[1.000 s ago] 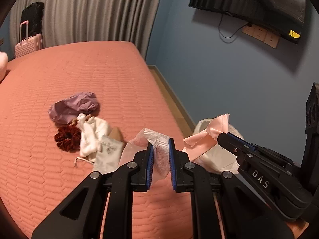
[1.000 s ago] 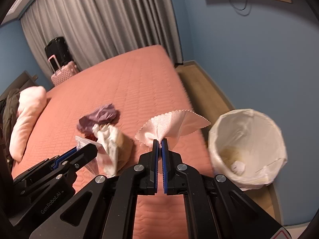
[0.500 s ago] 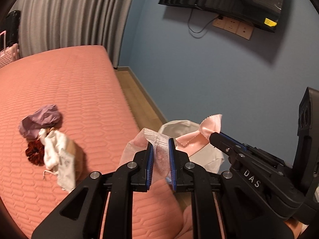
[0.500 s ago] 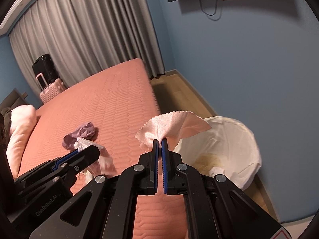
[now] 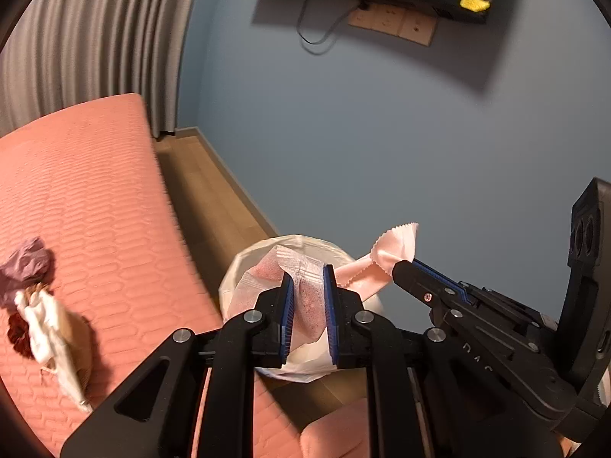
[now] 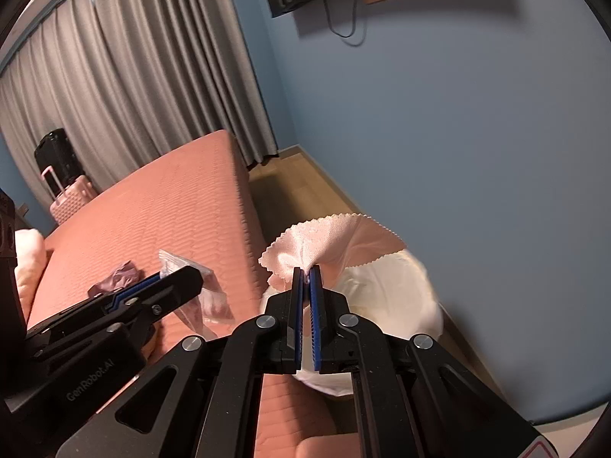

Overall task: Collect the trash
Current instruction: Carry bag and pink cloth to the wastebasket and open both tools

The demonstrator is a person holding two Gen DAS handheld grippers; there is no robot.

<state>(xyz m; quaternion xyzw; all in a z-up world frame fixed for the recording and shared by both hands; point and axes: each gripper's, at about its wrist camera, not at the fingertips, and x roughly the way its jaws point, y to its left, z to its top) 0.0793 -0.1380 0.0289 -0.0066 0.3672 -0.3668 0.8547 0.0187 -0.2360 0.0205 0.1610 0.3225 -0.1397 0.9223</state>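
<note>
My left gripper (image 5: 308,274) is shut on a clear plastic bag (image 5: 267,278) and holds it over the white-lined trash bin (image 5: 244,263) on the floor beside the bed. My right gripper (image 6: 304,271) is shut on a pink cloth (image 6: 328,236) with a zigzag edge, above the same bin (image 6: 393,297). The right gripper and its cloth (image 5: 389,255) show at the right of the left wrist view. The left gripper with its bag (image 6: 206,294) shows at the left of the right wrist view.
A purple cloth (image 5: 26,263), a dark red scrunchie (image 5: 17,334) and a white drawstring pouch (image 5: 57,339) lie on the salmon bed (image 5: 88,206). A blue wall, grey curtains (image 6: 133,87) and suitcases (image 6: 65,191) stand beyond. Wooden floor runs between bed and wall.
Both grippers have swung right, away from the bed, carrying the bag and the cloth. The bin now lies straight ahead under them. The pile on the bed has slid to the left edge.
</note>
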